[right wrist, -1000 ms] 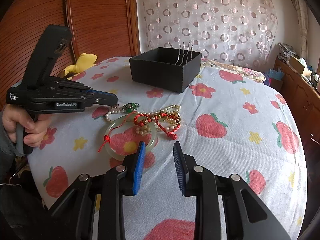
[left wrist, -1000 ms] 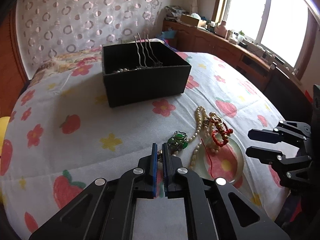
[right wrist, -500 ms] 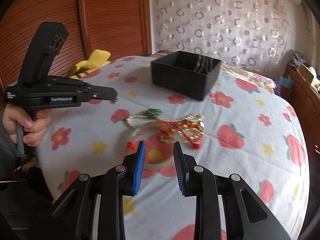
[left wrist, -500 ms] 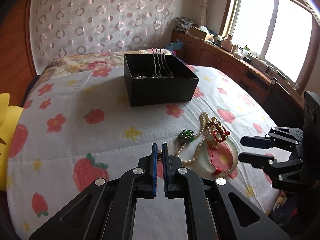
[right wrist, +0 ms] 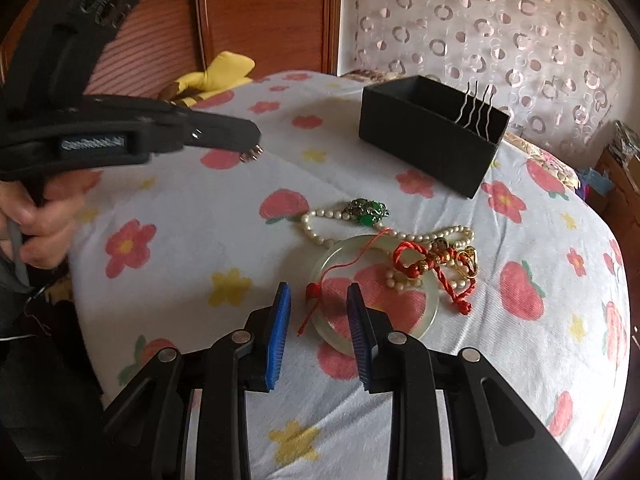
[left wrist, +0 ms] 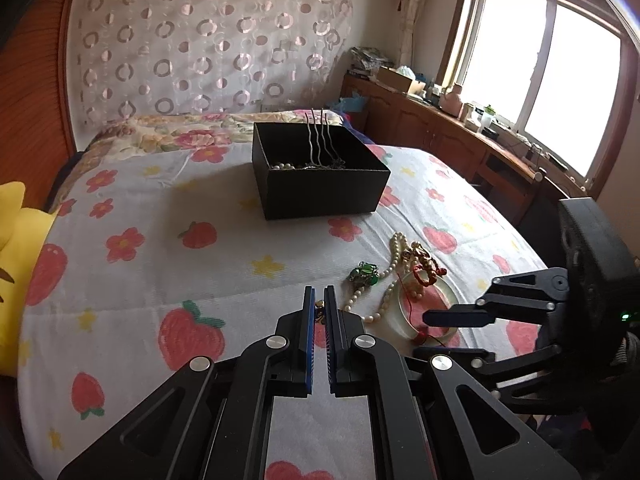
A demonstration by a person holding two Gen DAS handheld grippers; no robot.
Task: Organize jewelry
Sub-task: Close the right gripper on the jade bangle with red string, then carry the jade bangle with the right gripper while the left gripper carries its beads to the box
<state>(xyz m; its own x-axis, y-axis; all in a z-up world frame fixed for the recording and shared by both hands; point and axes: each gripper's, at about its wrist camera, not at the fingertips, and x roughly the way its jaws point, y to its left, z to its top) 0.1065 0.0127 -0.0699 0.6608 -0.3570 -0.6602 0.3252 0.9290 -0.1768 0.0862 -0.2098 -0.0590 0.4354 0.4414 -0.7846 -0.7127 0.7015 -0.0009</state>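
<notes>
A black open box (left wrist: 318,170) stands on the bed and holds pearls and wavy metal hairpins (left wrist: 318,142); it also shows in the right wrist view (right wrist: 432,136). My left gripper (left wrist: 319,300) is shut on a small metal jewelry piece (right wrist: 251,154) and is held above the bed, left of the pile. The pile holds a pearl necklace (right wrist: 316,228), a green pendant (right wrist: 368,210), a pale jade bangle (right wrist: 378,284) and a red cord charm (right wrist: 424,264). My right gripper (right wrist: 318,304) is open just above the bangle's near edge.
The bed has a strawberry and flower cover (left wrist: 160,240). A yellow plush toy (left wrist: 20,240) lies at its left edge. A wooden cabinet (left wrist: 460,140) with clutter runs under the window at the right. A wooden panel (right wrist: 260,20) stands behind the bed.
My left gripper has lifted and pulled back from the pile with the small piece. My right gripper has moved in closer over the bangle.
</notes>
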